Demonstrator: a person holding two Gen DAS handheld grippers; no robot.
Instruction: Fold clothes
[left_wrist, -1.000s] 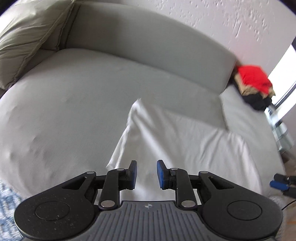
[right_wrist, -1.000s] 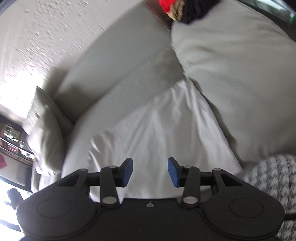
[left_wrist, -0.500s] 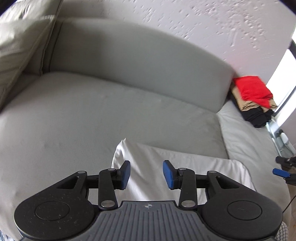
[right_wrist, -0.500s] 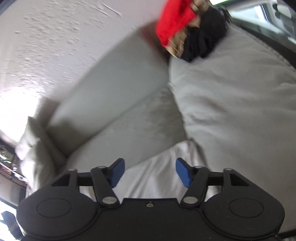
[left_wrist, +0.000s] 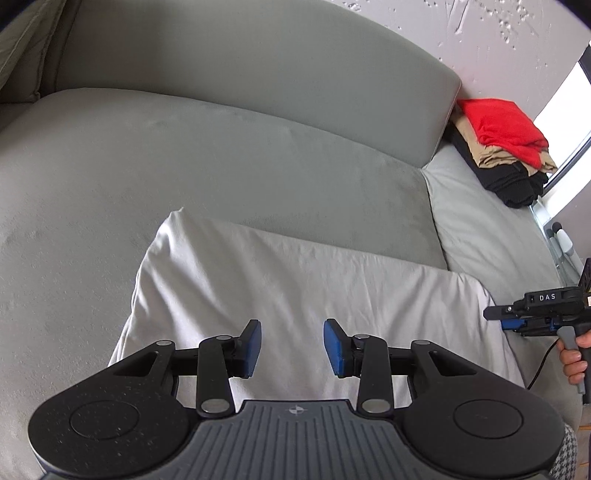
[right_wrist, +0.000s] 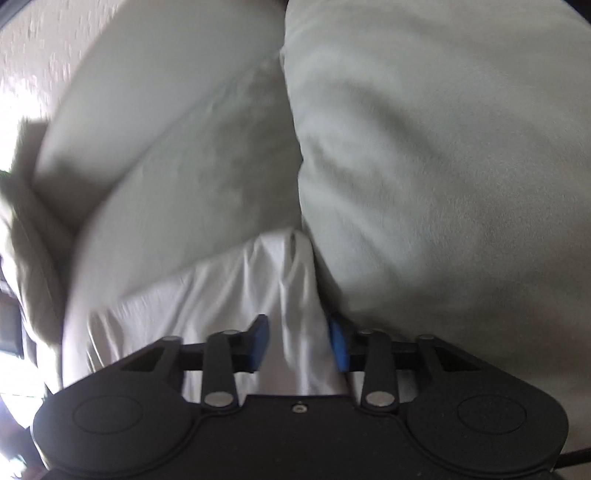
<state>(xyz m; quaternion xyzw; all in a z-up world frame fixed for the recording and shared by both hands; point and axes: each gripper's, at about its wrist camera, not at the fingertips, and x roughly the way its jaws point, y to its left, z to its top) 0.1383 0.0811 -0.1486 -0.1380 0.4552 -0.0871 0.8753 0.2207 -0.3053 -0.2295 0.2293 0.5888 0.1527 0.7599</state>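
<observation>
A white garment (left_wrist: 295, 295) lies flat on the grey sofa seat (left_wrist: 184, 166) directly ahead of and below both grippers, already folded into a broad rectangle with a neat straight far edge and a slightly puffed corner ahead and to the left of the left gripper (left_wrist: 291, 347). That gripper hangs over the near part of the cloth with its blue pads spread apart and nothing between them; whether the tips touch the fabric cannot be told. The right gripper (right_wrist: 299, 343) is at the cloth's right-hand end, where the garment meets the neighbouring seat cushion (right_wrist: 443, 166); its jaws are closing, with a ridge of white fabric standing in the gap between them, though the blurred view does not show the pads pressing on it yet. In the left wrist view the right gripper sits far off to the right, held by a person's hand (left_wrist: 572, 354). Well beyond, up and to the right of the left gripper, a stack of folded clothes (left_wrist: 502, 147) — red on top, tan and black below — rests on the sofa's far end, so several pieces look finished. For this white piece, at least one fold seems done — probably one more fold remains, then a move to the stack.
</observation>
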